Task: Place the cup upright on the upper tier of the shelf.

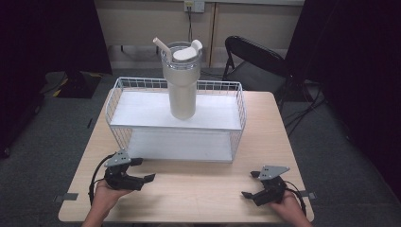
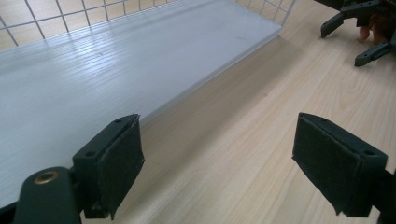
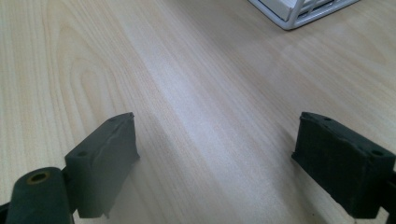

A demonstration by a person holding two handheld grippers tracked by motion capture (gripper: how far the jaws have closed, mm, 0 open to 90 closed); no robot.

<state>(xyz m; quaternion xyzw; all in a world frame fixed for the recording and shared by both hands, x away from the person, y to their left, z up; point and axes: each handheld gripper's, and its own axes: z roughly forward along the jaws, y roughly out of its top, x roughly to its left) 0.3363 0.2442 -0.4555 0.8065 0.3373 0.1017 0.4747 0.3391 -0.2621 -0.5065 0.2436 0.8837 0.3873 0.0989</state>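
Observation:
A tall cream tumbler (image 1: 182, 85) with a lid and a straw stands upright on the top board of a white wire rack (image 1: 137, 111) at the back of the wooden table (image 1: 198, 184). My left gripper (image 1: 145, 170) rests near the front left, just before the rack's lower board (image 2: 93, 84), open with nothing between its pads (image 2: 119, 163). At the front right my right gripper (image 1: 248, 184) is also open and empty over bare wood. The right gripper view has the rack's corner (image 3: 303, 11) at its top right. The left gripper view catches the right gripper (image 2: 364, 28) far off.
A black folding chair (image 1: 255, 61) stands behind the table's far right corner. Dark curtains hang on both sides and grey carpet surrounds the table. Bare wood stretches between the two grippers along the front edge.

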